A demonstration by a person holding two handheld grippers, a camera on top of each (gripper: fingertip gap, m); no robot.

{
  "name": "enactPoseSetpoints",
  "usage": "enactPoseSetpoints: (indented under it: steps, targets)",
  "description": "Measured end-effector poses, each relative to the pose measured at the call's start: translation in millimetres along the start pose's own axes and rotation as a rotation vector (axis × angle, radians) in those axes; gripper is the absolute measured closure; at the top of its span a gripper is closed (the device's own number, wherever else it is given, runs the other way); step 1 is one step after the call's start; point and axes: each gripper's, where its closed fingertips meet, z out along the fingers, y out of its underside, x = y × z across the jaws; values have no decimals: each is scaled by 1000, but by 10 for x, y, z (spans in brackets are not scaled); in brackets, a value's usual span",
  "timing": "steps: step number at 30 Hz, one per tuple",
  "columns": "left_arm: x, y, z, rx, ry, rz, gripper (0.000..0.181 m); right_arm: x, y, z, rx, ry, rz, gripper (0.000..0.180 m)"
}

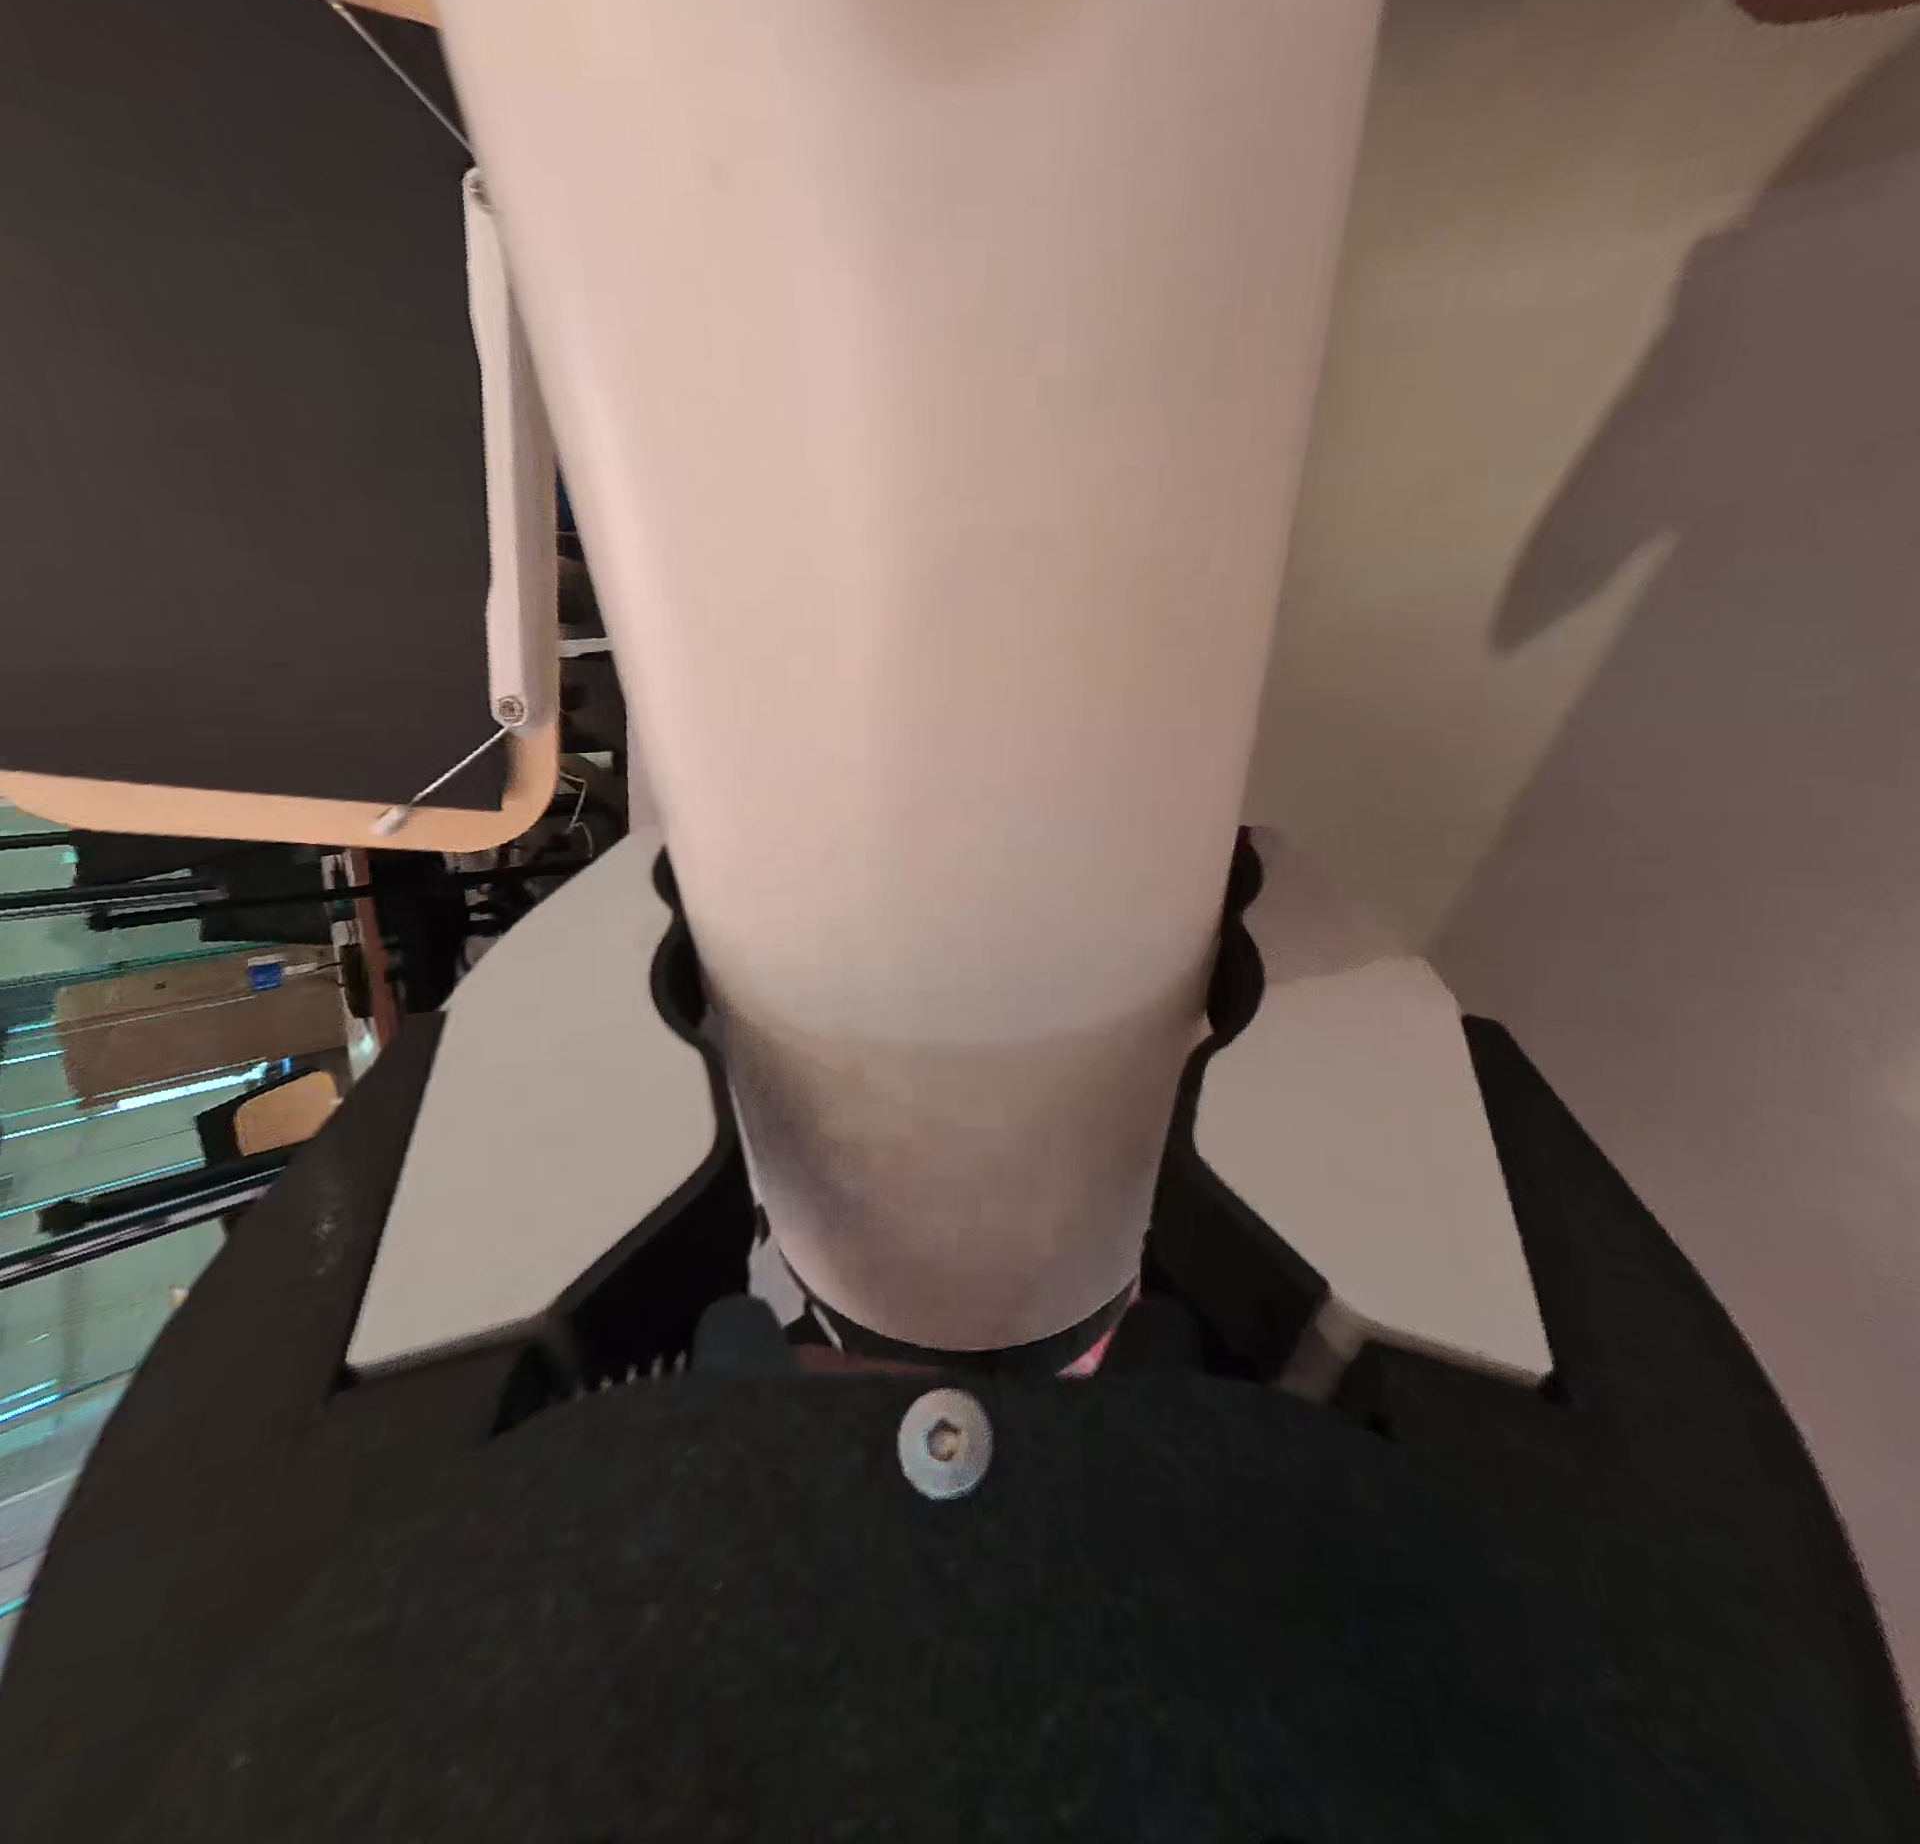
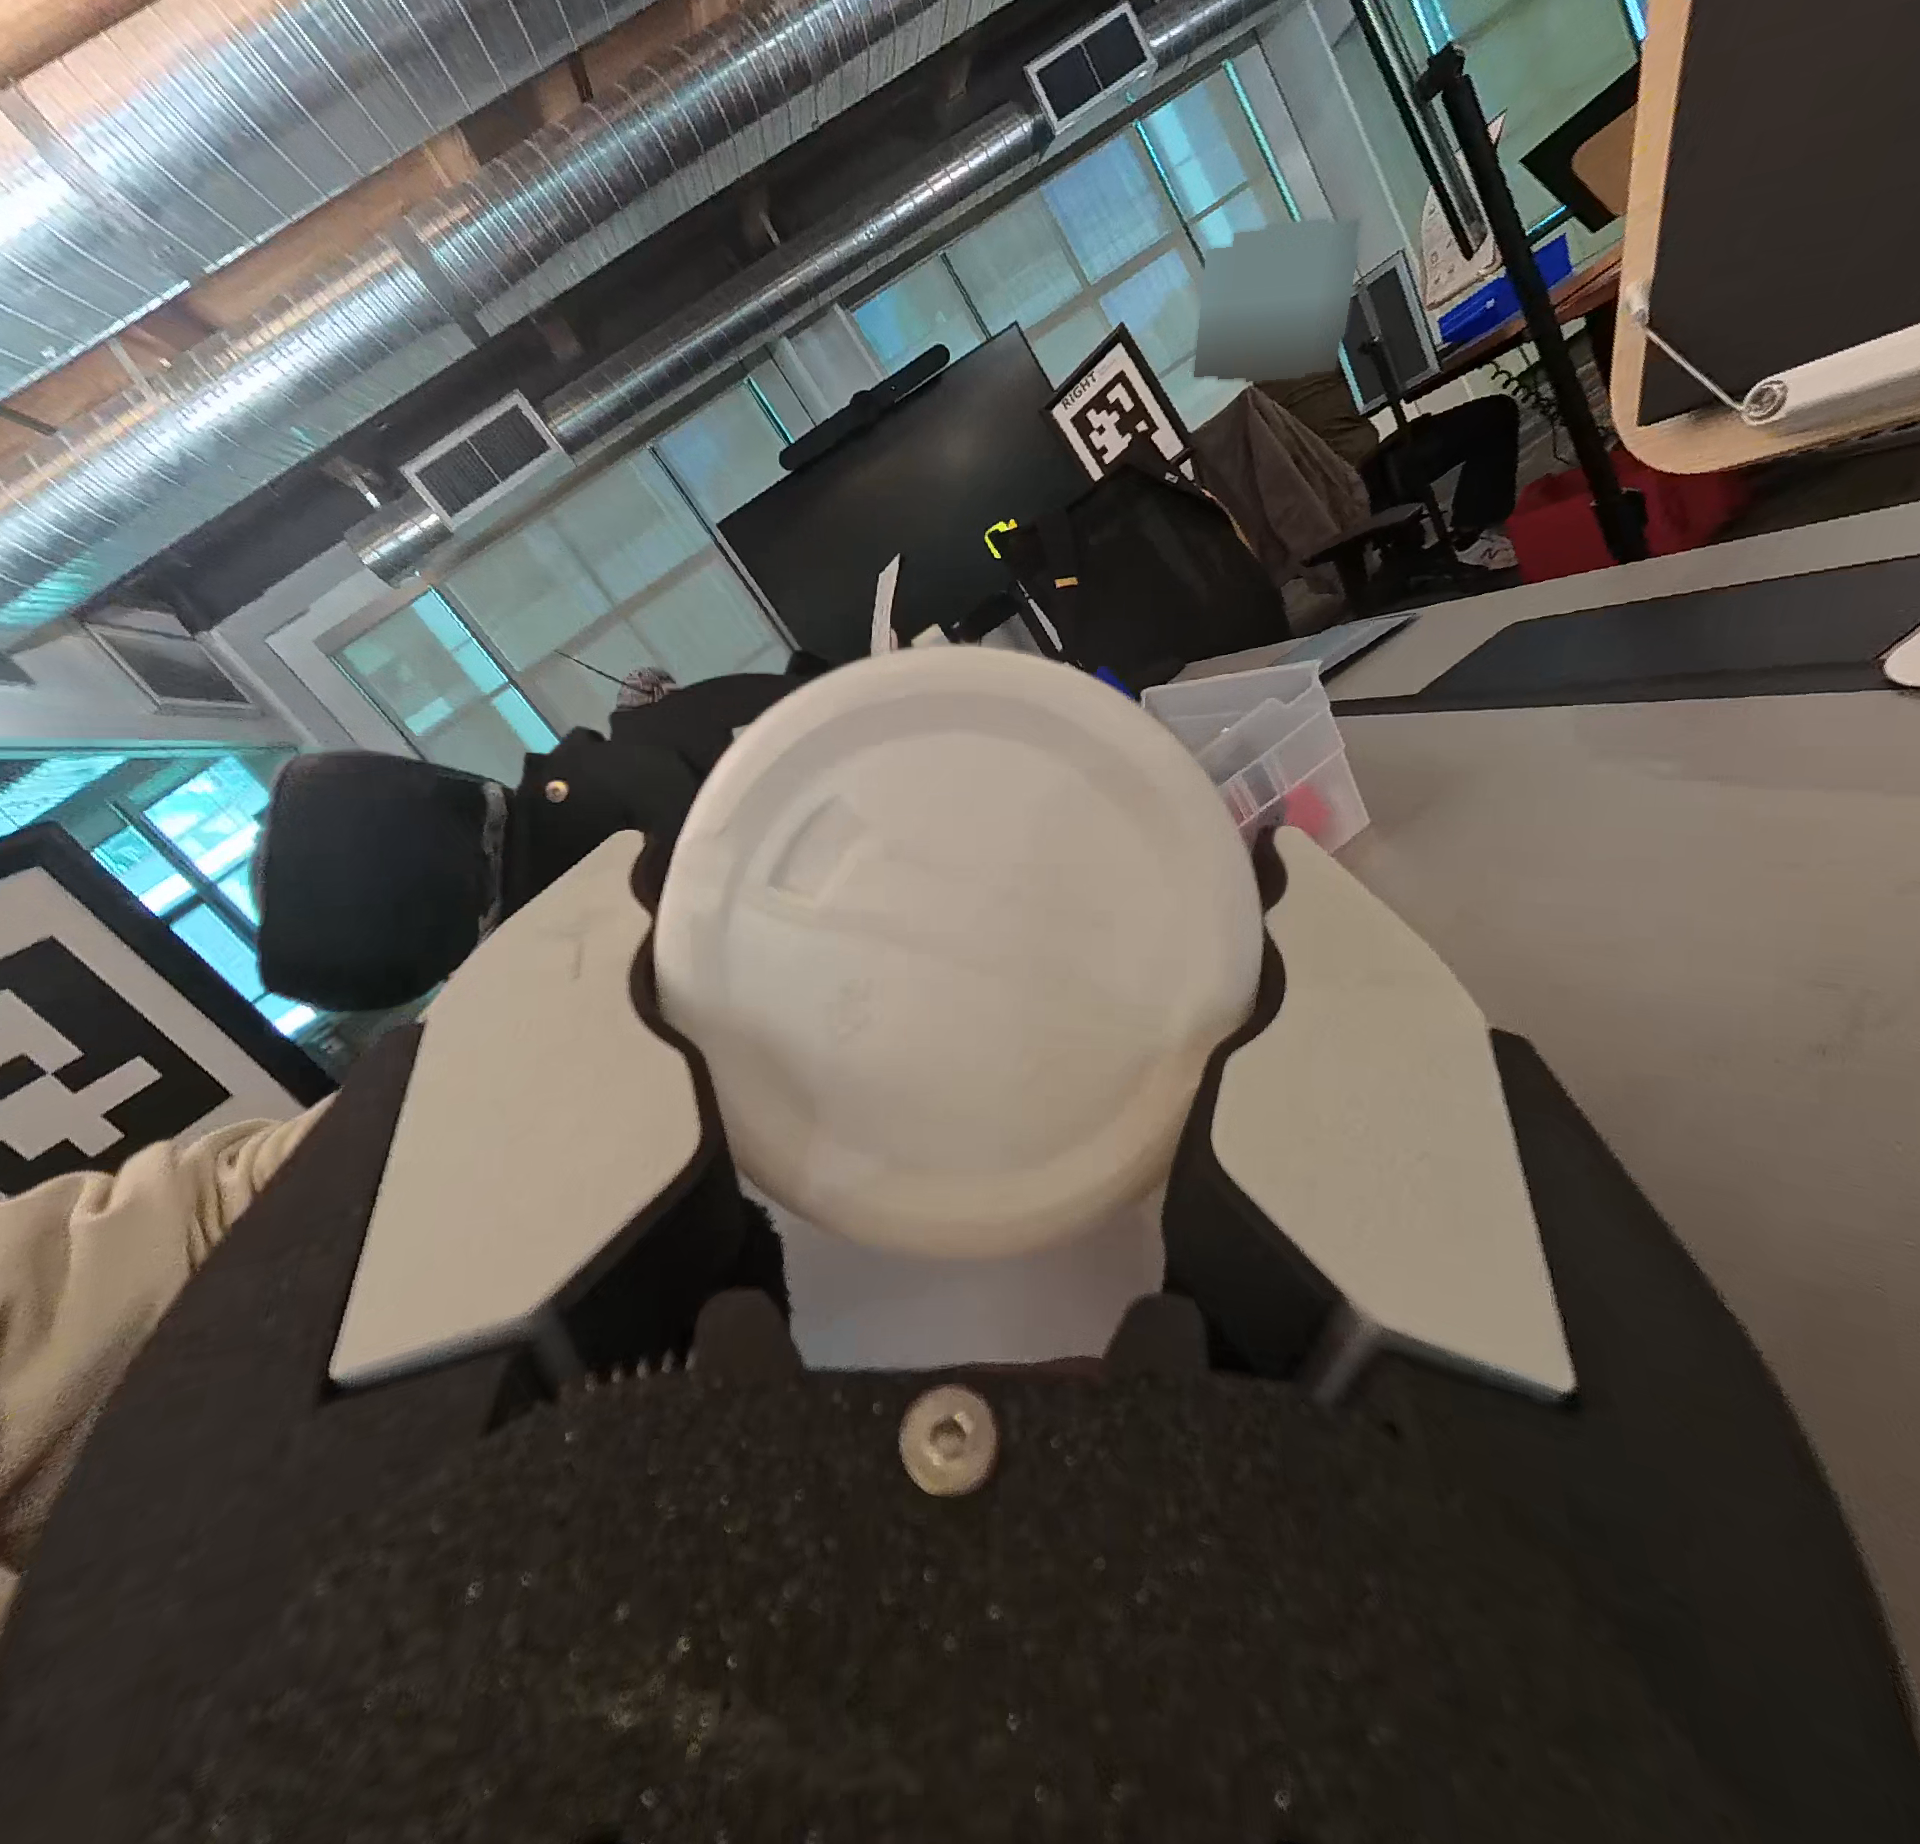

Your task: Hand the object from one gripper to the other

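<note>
A white paper cup (image 1: 935, 547) fills the left wrist view, narrow base toward the camera. My left gripper (image 1: 956, 911) is shut on its lower part, black pads (image 1: 681, 973) pressing both sides. In the right wrist view the cup's white lid (image 2: 956, 953) faces the camera, with a strip of white body (image 2: 966, 1306) below it. My right gripper (image 2: 956, 859) is shut around the lid end, pads (image 2: 649, 973) touching its rim. Neither view shows the other gripper's fingers.
A black board with a pale wood edge (image 1: 229, 392) hangs left of the cup, also at top right (image 2: 1766, 184). A grey table (image 2: 1610, 911) holds a clear plastic box (image 2: 1278, 755). A black-and-white marker tag (image 2: 83, 1046) and a cream sleeve (image 2: 104, 1275) are at left. The left gripper's tips are roughly 9 cm from the right gripper's.
</note>
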Motion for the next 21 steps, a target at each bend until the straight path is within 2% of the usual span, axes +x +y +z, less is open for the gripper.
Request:
enactPoseSetpoints:
  steps: [5,8,12,16,21]
  targets:
    - [76,22,123,-9,8,-62,86,-47,-29,-39,6,-40,2,77]
    - [99,-16,190,56,16,-174,87,-163,-141,-46,23,-67,-54,85]
    - [56,-54,207,204,45,-410,87,-125,-218,-168,-25,24,-235,75]
    - [25,-153,159,386,175,-679,87,14,-211,-282,-138,109,-392,77]
    - [28,-454,8,603,340,-861,87,-25,-333,-133,-181,66,-381,79]
